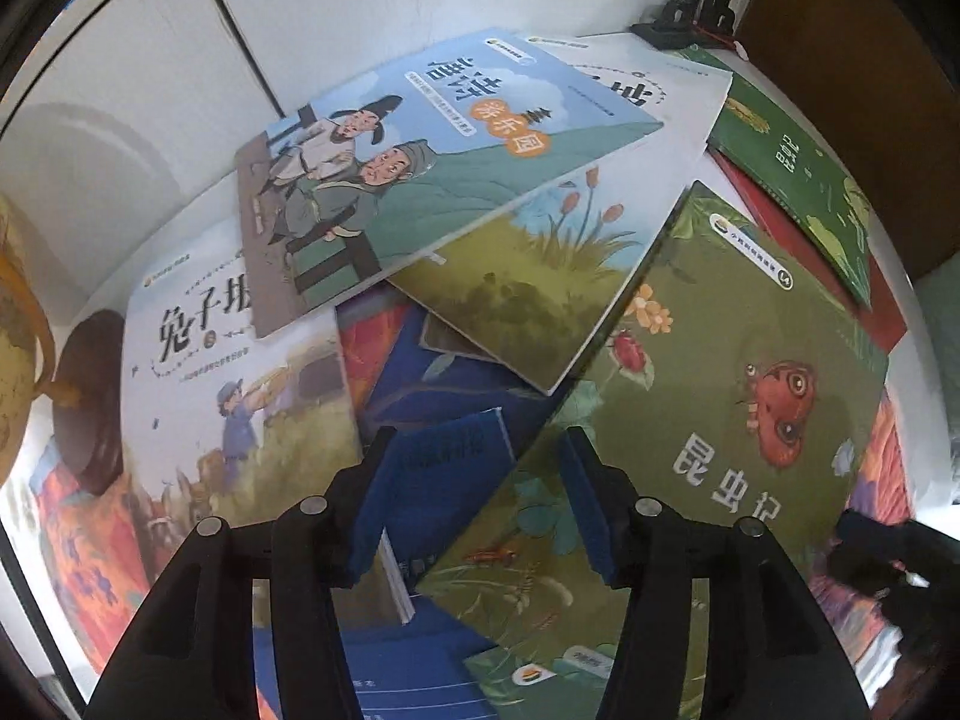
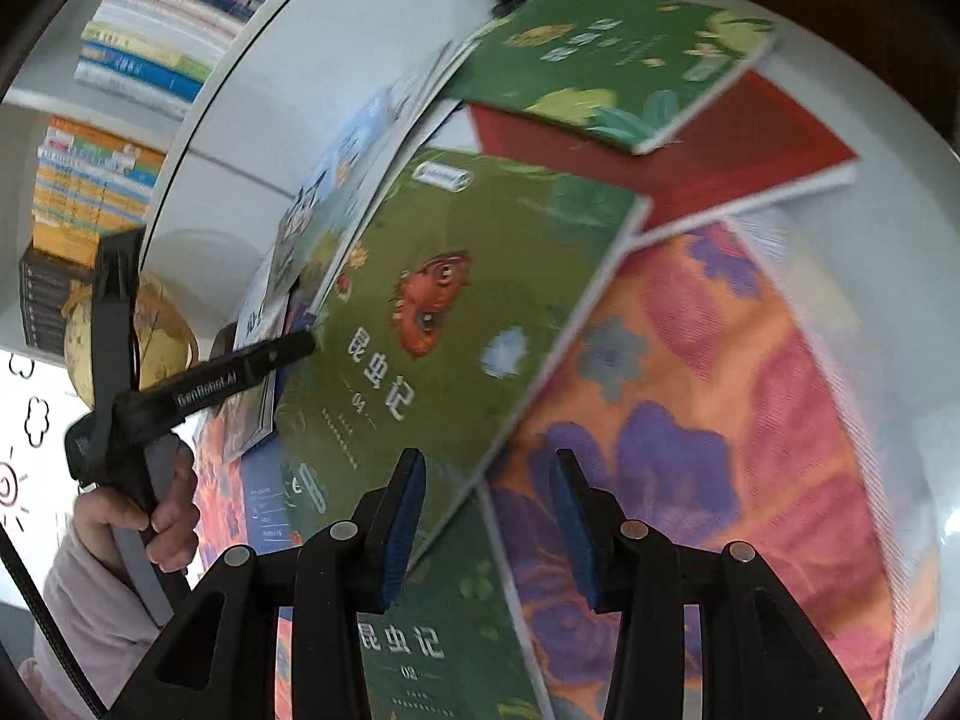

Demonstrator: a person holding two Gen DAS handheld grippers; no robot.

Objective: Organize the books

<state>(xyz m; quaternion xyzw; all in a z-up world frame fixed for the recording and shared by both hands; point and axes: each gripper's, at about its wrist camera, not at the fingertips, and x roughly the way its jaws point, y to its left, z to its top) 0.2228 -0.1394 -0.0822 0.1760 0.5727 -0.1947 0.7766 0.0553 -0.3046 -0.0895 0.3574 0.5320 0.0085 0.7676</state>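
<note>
Books lie in a loose, overlapping heap on a round white table [image 2: 888, 276] over a flowered cloth [image 2: 690, 396]. Step in hand, as I judge it: approach, picking the first book to lift; nothing is sorted yet. Left gripper [image 1: 480, 492] hangs steeply over the near middle of the heap, jaws spread, nothing between the pads; a small blue book [image 1: 444, 450] and the left edge of the green insect book [image 1: 738, 396] lie below it. Right gripper [image 2: 486, 516] hovers at that book's near right corner, jaws also spread and empty. The insect book sits on top at the near side, its right edge raised off the cloth. Next move probably calls for sliding one pad under that free edge. The pale blue book [image 1: 456, 138] at the far left overlaps others. Open room: bare cloth to the right; a globe [image 2: 156, 330] crowds the left.
</note>
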